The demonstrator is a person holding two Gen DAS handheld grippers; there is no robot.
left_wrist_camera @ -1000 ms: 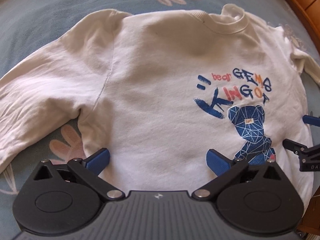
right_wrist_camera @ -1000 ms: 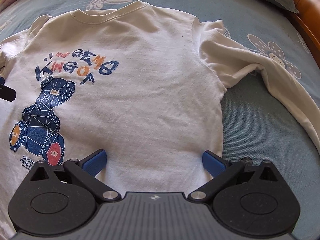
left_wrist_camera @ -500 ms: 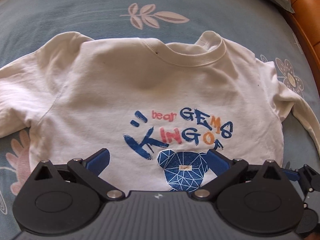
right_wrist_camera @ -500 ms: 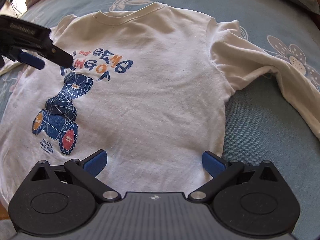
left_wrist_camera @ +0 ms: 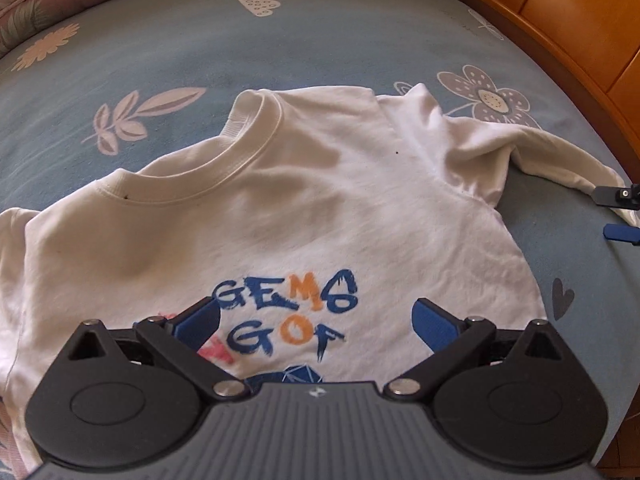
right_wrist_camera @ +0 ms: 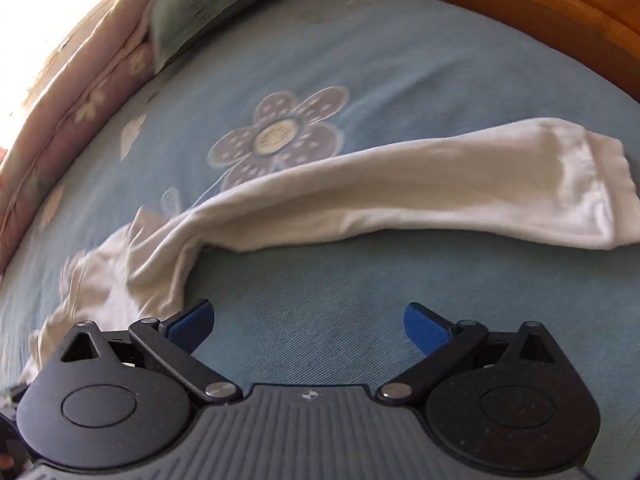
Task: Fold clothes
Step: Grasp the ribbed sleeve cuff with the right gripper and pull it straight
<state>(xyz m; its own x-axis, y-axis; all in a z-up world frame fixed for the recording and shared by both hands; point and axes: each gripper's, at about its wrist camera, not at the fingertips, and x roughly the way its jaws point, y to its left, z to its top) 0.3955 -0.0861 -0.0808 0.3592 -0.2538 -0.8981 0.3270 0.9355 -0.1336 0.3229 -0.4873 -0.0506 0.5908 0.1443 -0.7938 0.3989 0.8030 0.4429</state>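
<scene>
Right wrist view: biggest change by far, it used to look down the shirt's printed front and now it's swung off to the side, with the long right sleeve (right_wrist_camera: 400,192) stretched across the middle of the frame and the cuff (right_wrist_camera: 592,200) at the right edge
Bed sheet (right_wrist_camera: 320,300): blue with flower prints, fills most of both views; shirt body has slid out to the lower left corner of the right wrist view, blurry there
Sweatshirt (left_wrist_camera: 280,208): white, lying flat face up on the sheet, collar (left_wrist_camera: 240,136) at centre left of the left wrist view; half a second ago the whole print showed, now only the GEMS lettering (left_wrist_camera: 288,296) sits at bottom centre, so that camera has come in closer
Right gripper (right_wrist_camera: 308,326): blue pads spread wide, nothing between them, hovering over bare sheet just below the sleeve; also peeks in at the right edge of the left wrist view
Left gripper (left_wrist_camera: 316,324): claw spread too, empty, over the chest print
What it means: looks like the flattening is done and the first fold is coming, I'd guess sleeve in across the body, nothing pinched yet
</scene>
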